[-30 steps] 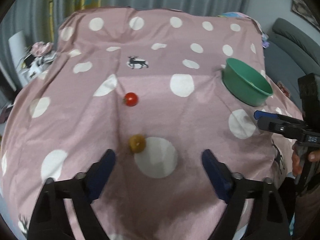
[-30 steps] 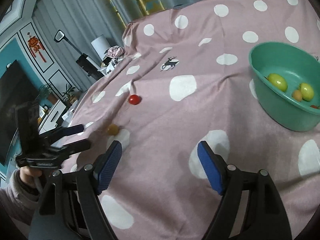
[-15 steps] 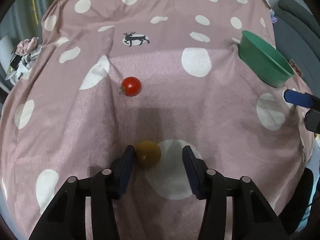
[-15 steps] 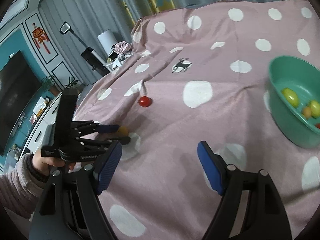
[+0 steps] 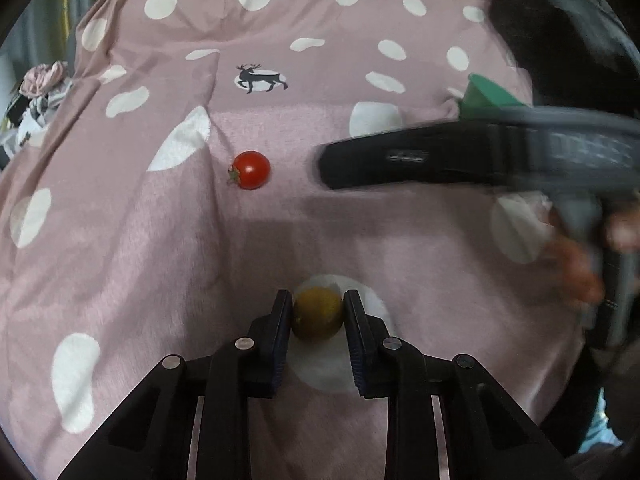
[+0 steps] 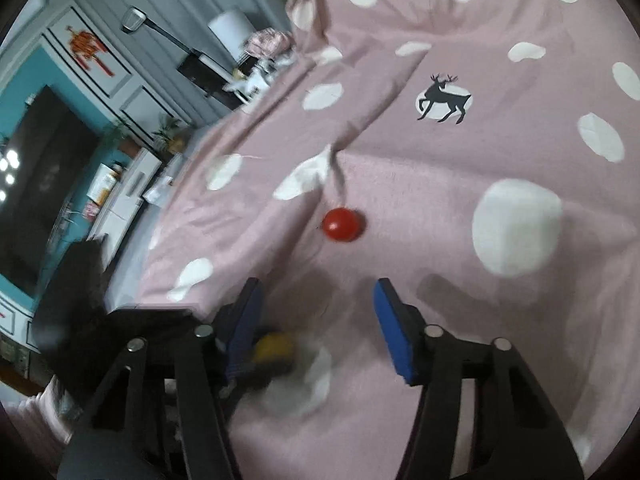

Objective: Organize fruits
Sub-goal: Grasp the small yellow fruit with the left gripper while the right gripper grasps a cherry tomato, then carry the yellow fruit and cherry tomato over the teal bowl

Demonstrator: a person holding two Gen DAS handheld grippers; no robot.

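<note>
My left gripper [image 5: 317,312] is shut on a small yellow-brown fruit [image 5: 318,314] that rests on a white dot of the pink cloth. A red cherry tomato [image 5: 250,169] lies further ahead on the cloth; it also shows in the right wrist view [image 6: 342,224]. My right gripper [image 6: 318,320] is open and empty, with the tomato a short way beyond its fingers. In the left wrist view the right gripper [image 5: 440,156] shows as a blurred dark body at the right. The green bowl [image 5: 486,96] is mostly hidden behind it. The yellow fruit [image 6: 276,350] shows blurred at lower left.
The pink cloth with white dots [image 5: 140,240] and a deer print [image 5: 260,78] covers the whole surface. A TV and cabinet [image 6: 52,184], a lamp [image 6: 228,28] and clutter stand beyond the cloth's left edge. A grey sofa shows at far right.
My left gripper has closed onto the yellow-brown fruit. My right gripper has swung left toward the red tomato, and the bowl has left its view.
</note>
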